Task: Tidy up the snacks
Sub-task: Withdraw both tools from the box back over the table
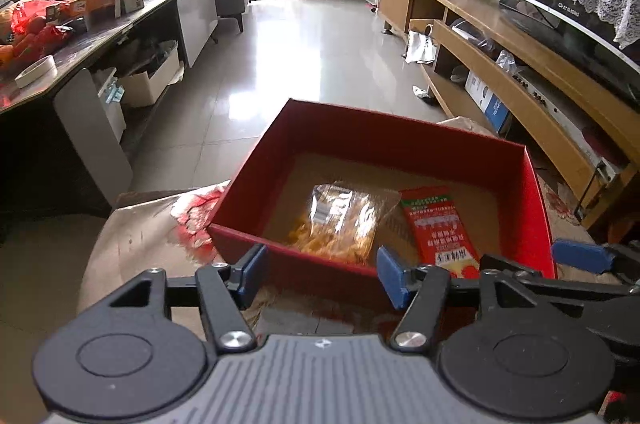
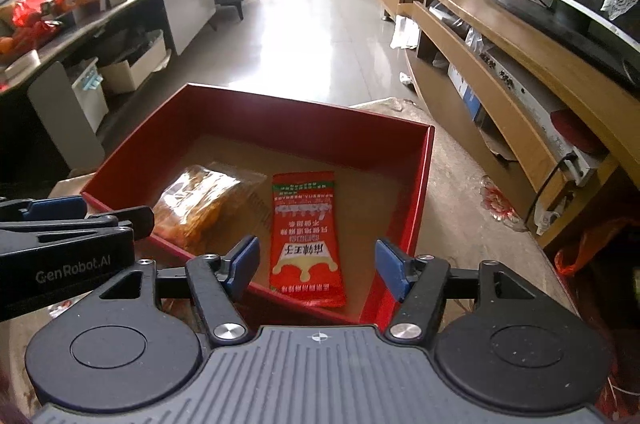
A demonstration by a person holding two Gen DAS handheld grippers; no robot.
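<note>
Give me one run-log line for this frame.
left claw: open, empty | right claw: open, empty | red box: holds clear snack bag beside red packet | both snacks lying flat

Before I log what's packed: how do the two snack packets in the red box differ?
The clear plastic packet of orange-yellow snacks is see-through and puffy; the red printed sachet is opaque and flat. The clear packet lies on the left side of the red cardboard box, the sachet to its right. Both rest on the box's brown floor, ungripped.
</note>
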